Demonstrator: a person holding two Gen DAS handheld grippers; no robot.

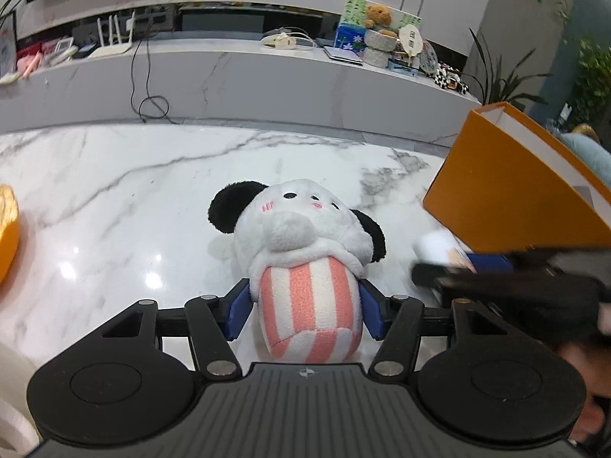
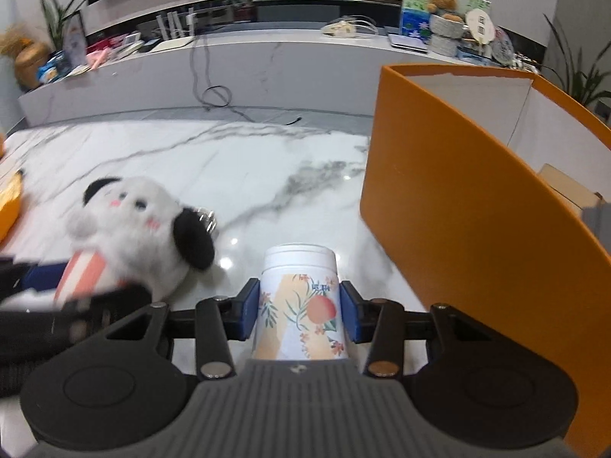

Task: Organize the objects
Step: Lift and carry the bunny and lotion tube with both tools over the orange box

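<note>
Plush dog (image 1: pixel 305 244) lying on marble surface (image 1: pixel 114 191), long axis along left gripper (image 1: pixel 305 305), clamped | right gripper (image 2: pixel 299 309) grips peach-print canister (image 2: pixel 299 305) | orange box (image 2: pixel 458 210) nearer right hand

Both cameras sit just behind their own jaws, looking forward and steeply down along the fingers at a marble table (image 1: pixel 114 191), close range.

Left wrist view: plush toy (image 1: pixel 301 252) dead centre and near, orange box (image 1: pixel 508 191) at the right edge.

Right wrist view: white jar (image 2: pixel 299 301) centre, same orange box (image 2: pixel 458 210) large on the right, plush toy (image 2: pixel 141 225) to the left.

Shared: the table's far edge and a long marble shelf (image 1: pixel 236 72) beyond it.
</note>
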